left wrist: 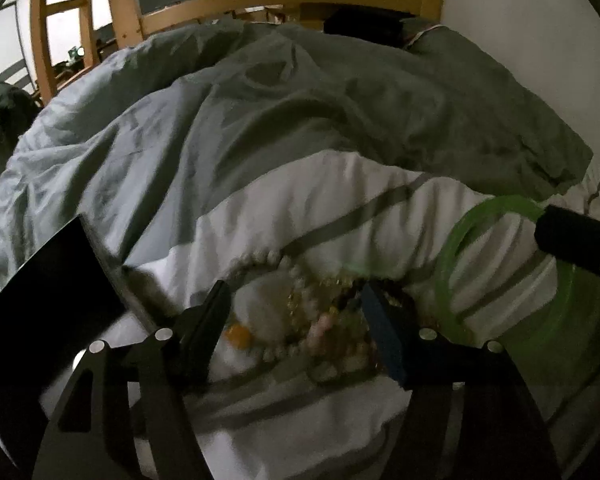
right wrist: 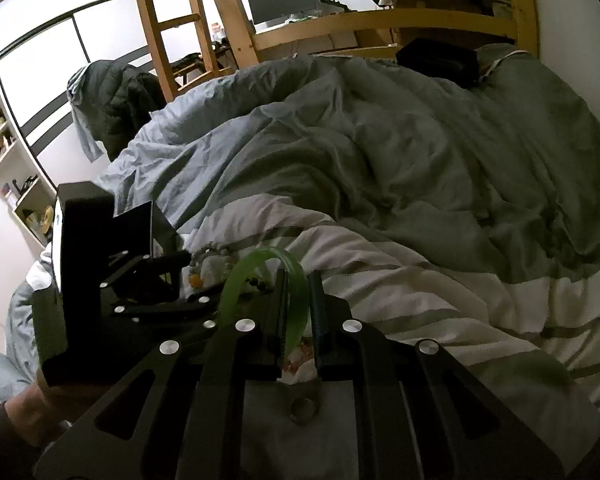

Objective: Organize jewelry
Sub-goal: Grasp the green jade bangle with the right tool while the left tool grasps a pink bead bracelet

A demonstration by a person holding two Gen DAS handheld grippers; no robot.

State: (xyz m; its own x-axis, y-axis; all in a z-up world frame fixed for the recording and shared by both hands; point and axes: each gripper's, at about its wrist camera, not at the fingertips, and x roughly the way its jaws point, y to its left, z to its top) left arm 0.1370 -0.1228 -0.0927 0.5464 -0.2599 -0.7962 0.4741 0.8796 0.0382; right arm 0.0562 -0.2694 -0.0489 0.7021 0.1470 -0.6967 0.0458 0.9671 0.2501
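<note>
now my right gripper [right wrist: 298,312], low centre frame, pinches one green bangle [right wrist: 260,264]; left gripper [left wrist: 296,308] gapes wide over one bead heap [left wrist: 312,320] on the bed [left wrist: 300,120].

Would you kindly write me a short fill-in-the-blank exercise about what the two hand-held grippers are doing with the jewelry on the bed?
1. The right hand-held gripper is shut on a translucent ____ plastic bangle.
2. The left hand-held gripper hovers with its jaws ____ over the tangled pile of pearl and bead necklaces.
3. The jewelry pile lies on a white duvet with grey ____.
4. Beyond the rumpled bedding stands a bed frame made of ____.

Missing words: green; open; stripes; wood
</note>
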